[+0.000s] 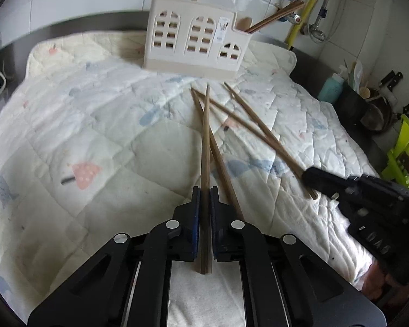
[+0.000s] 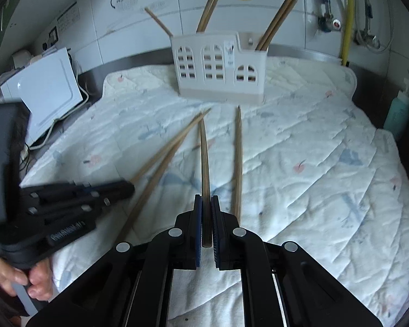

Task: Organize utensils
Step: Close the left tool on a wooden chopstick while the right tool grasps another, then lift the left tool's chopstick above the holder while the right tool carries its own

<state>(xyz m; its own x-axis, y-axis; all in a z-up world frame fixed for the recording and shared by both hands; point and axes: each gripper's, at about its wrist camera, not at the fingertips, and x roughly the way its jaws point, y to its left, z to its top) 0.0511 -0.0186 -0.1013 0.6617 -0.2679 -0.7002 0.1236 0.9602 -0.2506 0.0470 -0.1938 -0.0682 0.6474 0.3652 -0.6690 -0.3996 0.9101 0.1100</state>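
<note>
Here, four chopsticks are seen on a quilted cloth (image 1: 101, 125) in front of a white holder (image 1: 196, 38), and two of them are gripped. In the left wrist view, the left gripper (image 1: 205, 193) is closed on one chopstick (image 1: 205, 141), which is pinched between the two pads and points to 12 o'clock, toward the holder; its blunt end sticks out behind the pads. A second chopstick (image 1: 220, 160) lies just beside it on the cloth, running toward 11 o'clock, and their far parts cross. At 4 o'clock in the same view, the right gripper (image 1: 308, 175) is seen from the side over the blunt ends of two other chopsticks (image 1: 261, 133). In the right wrist view, the right gripper (image 2: 206, 201) is closed on a chopstick (image 2: 203, 160) that points to 12 o'clock, and its end is visible between the pads. Another chopstick (image 2: 238, 160) lies on the cloth just at its right, nearly parallel, at 1 o'clock. The left gripper (image 2: 128, 186) is seen at 9 o'clock, held by a hand (image 2: 27, 280) at 8 o'clock. The holder (image 2: 220, 68) stands upright at 12 o'clock, near the back edge of the cloth, and more chopsticks are leaning out of its compartments. A white appliance (image 2: 51, 92) is placed at 10 o'clock, beside the cloth.
</note>
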